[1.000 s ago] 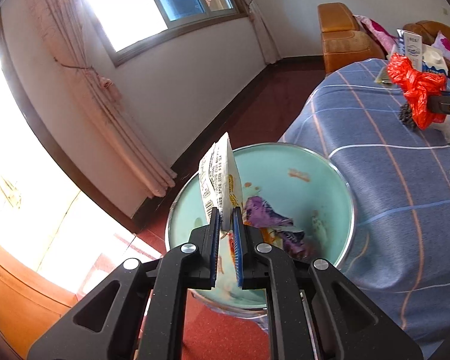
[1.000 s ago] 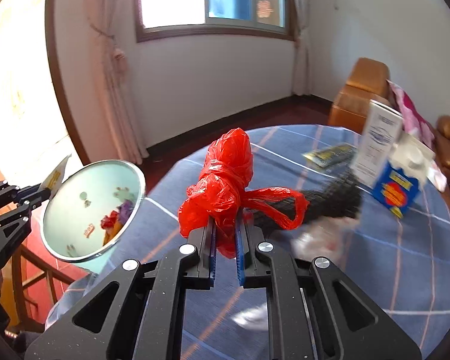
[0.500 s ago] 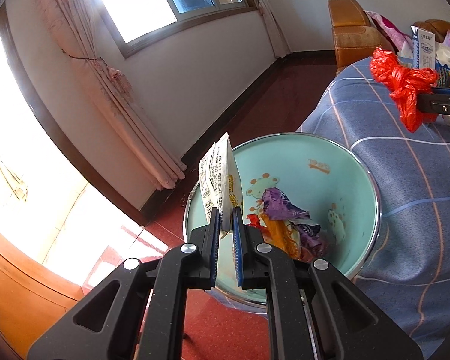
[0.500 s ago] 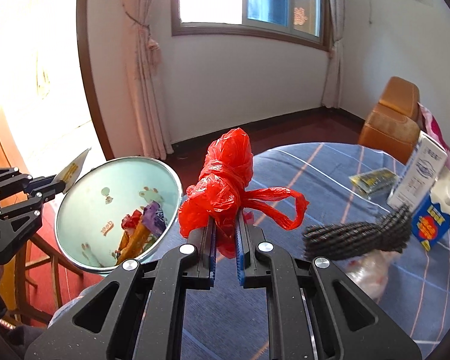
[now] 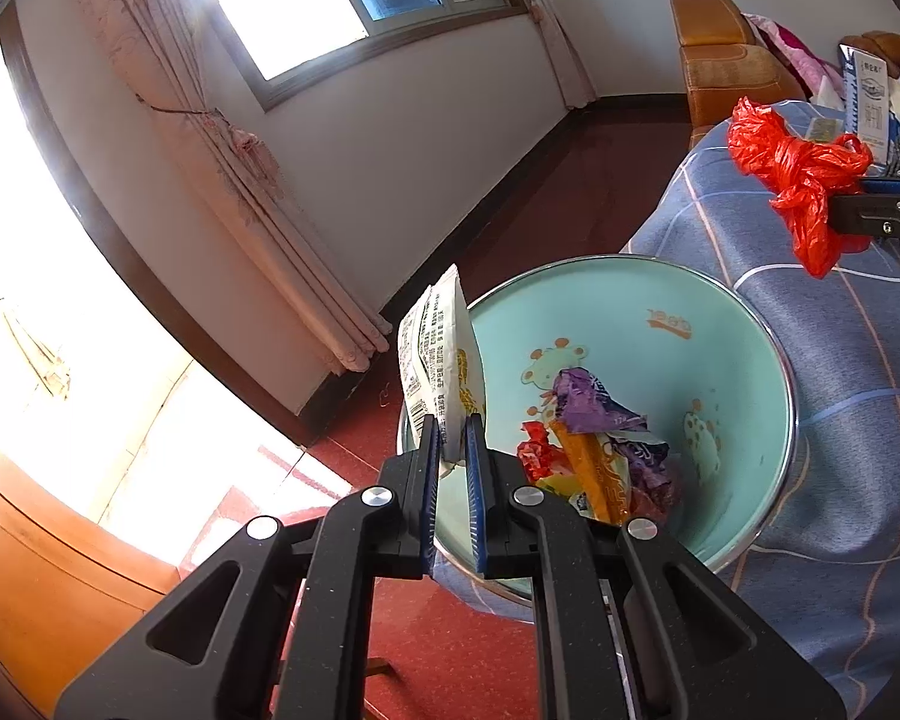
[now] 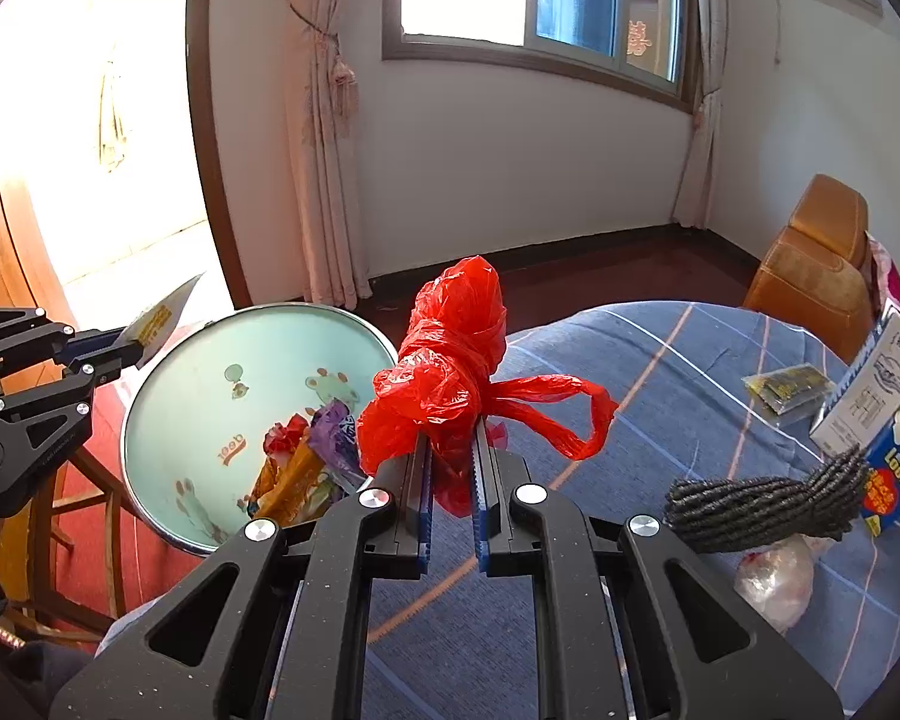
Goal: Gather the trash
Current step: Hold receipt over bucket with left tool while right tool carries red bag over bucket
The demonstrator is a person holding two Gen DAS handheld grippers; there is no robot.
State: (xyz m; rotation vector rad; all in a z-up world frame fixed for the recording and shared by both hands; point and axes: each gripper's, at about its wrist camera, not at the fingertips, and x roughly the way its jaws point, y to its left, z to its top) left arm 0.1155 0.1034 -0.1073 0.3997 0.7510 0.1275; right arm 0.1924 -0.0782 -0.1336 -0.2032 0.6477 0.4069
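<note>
At the table (image 6: 660, 372), draped in blue check cloth, we are midway through collecting trash, both loads poised for the drop. The basin (image 5: 720, 324), our landmark, sits tilted just beside the table edge with wrappers (image 5: 600, 450) heaped at its bottom. At the basin's near rim, our left hand-held gripper (image 5: 452, 438) is closed on a white packet (image 5: 441, 360), held upright above the rim. Right of the basin, over the table, our right hand-held gripper (image 6: 452, 456) is clamped on a knotted red bag (image 6: 450, 372). Farther right of the basin lie a black bundle (image 6: 762, 504), cartons (image 6: 870, 390) and a small sachet (image 6: 786, 387), yet to be gathered. Next, we judge, each load must come over the basin's mouth before the jaws part, the packet first, being nearest.
</note>
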